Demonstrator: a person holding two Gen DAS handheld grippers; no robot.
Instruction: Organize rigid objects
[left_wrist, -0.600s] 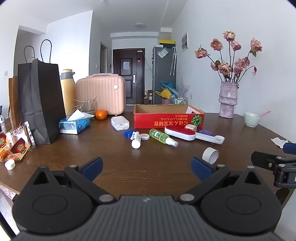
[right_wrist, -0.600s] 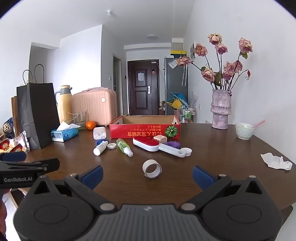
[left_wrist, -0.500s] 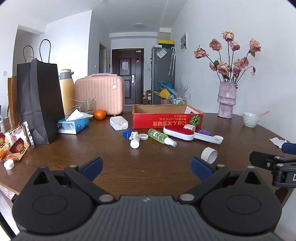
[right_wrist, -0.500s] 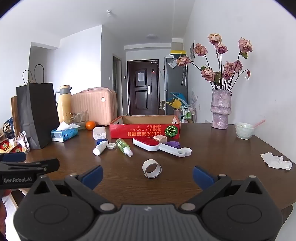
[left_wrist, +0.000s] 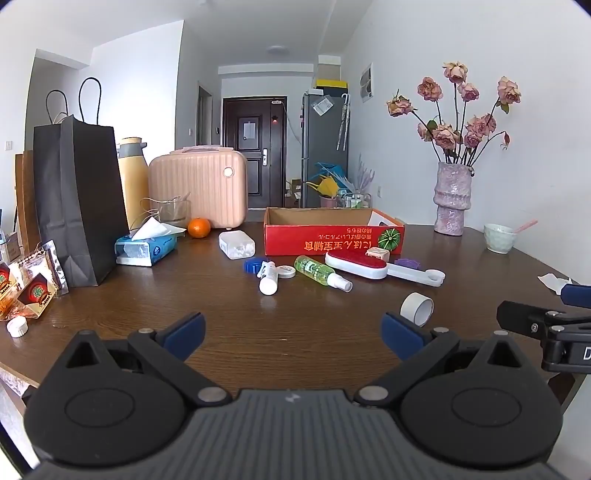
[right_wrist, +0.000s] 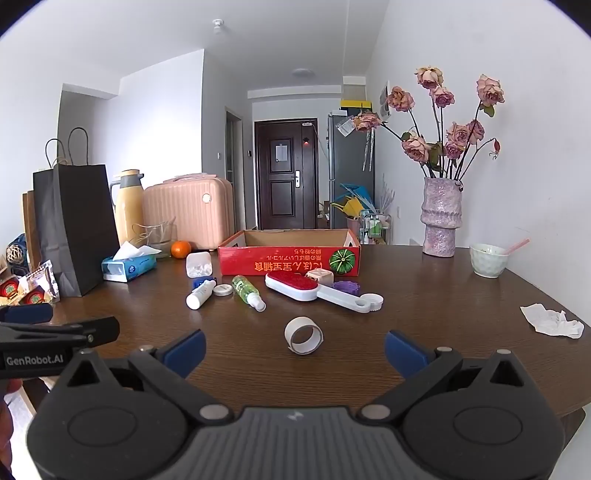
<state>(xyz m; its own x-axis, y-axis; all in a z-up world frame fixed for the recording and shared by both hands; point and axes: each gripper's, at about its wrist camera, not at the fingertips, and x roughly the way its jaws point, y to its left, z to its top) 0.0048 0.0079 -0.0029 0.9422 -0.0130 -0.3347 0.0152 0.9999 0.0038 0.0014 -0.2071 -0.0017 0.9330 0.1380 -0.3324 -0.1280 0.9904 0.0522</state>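
A red cardboard box (left_wrist: 334, 242) (right_wrist: 288, 262) stands open at the middle of the brown table. In front of it lie a white bottle (left_wrist: 268, 278) (right_wrist: 200, 293), a green spray bottle (left_wrist: 322, 273) (right_wrist: 248, 291), a red-and-white lint brush (left_wrist: 369, 266) (right_wrist: 306, 290), a white container (left_wrist: 236, 244) and a tape roll (left_wrist: 416, 309) (right_wrist: 303, 335). My left gripper (left_wrist: 293, 328) is open and empty above the near table edge. My right gripper (right_wrist: 293, 349) is open and empty, with the tape roll just beyond its fingertips.
A black paper bag (left_wrist: 79, 206), a tissue pack (left_wrist: 146, 247), an orange (left_wrist: 198, 227), a yellow flask and a pink case (left_wrist: 197, 190) stand at the left. A vase of roses (right_wrist: 441, 225), a bowl (right_wrist: 488, 260) and crumpled paper (right_wrist: 552, 321) are at the right.
Both grippers have barely shifted. Both stay open and empty.
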